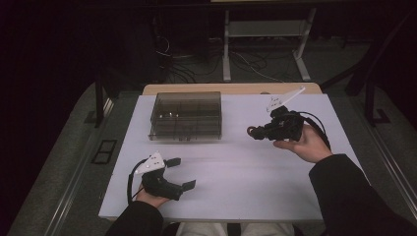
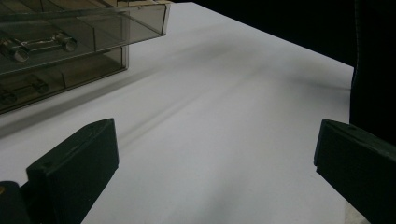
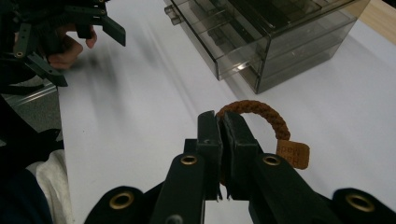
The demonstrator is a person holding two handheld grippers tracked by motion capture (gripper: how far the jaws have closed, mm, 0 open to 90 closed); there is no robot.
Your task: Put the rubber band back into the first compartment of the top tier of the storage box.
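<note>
Above the white table [image 1: 236, 187], our right gripper [image 3: 220, 122] has its jaws pinched tight on a brown braided bracelet [image 3: 261, 112], held clear of the surface just in front of the smoky plastic drawer box [image 1: 186, 116]. We judge the cord light, soft and floppy, its loop and small leather tag [image 3: 293, 154] free to swing, so the braid itself is the surest place to grip. Our left gripper [image 1: 181, 173] hovers near the table's front edge, jaws spread wide, holding nothing.
</note>
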